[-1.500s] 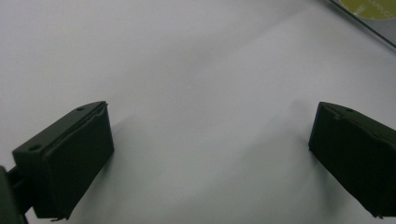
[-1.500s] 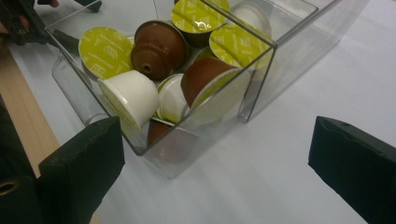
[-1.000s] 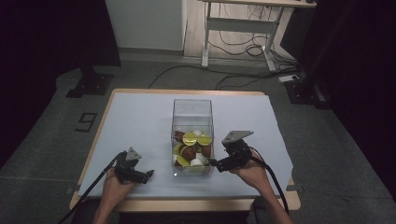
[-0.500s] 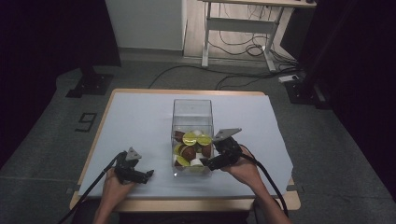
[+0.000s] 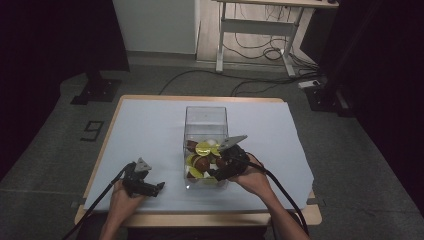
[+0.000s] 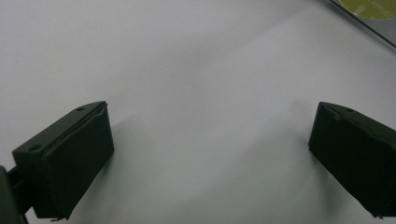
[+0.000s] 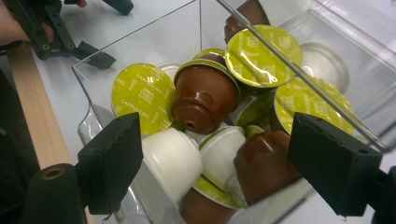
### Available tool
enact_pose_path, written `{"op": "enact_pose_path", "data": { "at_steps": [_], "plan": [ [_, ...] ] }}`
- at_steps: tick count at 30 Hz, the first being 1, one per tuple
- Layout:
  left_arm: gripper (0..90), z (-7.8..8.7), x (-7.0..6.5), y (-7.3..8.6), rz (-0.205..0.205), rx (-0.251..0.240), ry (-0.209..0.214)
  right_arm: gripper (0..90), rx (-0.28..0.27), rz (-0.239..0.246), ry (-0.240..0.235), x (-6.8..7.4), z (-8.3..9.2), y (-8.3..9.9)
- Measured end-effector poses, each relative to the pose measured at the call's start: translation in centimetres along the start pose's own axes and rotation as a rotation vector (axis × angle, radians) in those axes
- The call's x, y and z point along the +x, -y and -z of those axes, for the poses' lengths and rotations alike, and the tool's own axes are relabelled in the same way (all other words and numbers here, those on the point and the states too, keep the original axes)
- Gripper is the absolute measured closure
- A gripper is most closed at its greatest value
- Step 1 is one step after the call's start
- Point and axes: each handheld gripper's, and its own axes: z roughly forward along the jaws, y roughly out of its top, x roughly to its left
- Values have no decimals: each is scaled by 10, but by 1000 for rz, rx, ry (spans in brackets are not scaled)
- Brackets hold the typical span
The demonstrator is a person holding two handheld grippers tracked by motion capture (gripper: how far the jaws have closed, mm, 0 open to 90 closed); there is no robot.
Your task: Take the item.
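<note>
A clear plastic box point(image 5: 206, 117) stands mid-table, holding several coffee capsules point(image 5: 202, 155): brown ones, white ones, and some with yellow-green foil lids. My right gripper point(image 5: 218, 170) reaches over the box's near right rim. In the right gripper view its jaws stand open point(image 7: 219, 163) above the heap. Two white capsules point(image 7: 173, 161) and a brown capsule point(image 7: 262, 165) lie between the pads, which do not press on them. Another brown capsule point(image 7: 205, 95) lies just beyond. My left gripper point(image 5: 156, 187) rests open on the white table surface point(image 6: 196, 70), left of the box, with nothing between its jaws point(image 6: 210, 140).
The box's transparent walls point(image 7: 299, 81) rise around the capsules, close to my right jaws. The table's wooden front edge point(image 5: 200, 220) runs near both hands. Bare white surface point(image 5: 145, 130) lies left, right and behind the box. Cables trail from both grippers.
My right gripper has moved left from beside the box to over its near right rim, above the capsules. The left gripper has stayed put.
</note>
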Motion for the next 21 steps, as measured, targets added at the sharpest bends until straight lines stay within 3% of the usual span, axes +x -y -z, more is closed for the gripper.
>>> {"op": "enact_pose_path", "data": {
  "at_steps": [21],
  "plan": [
    [0, 0, 0, 0, 1, 0, 0, 265, 90, 8, -4, 7, -30, -20]
  ]
}}
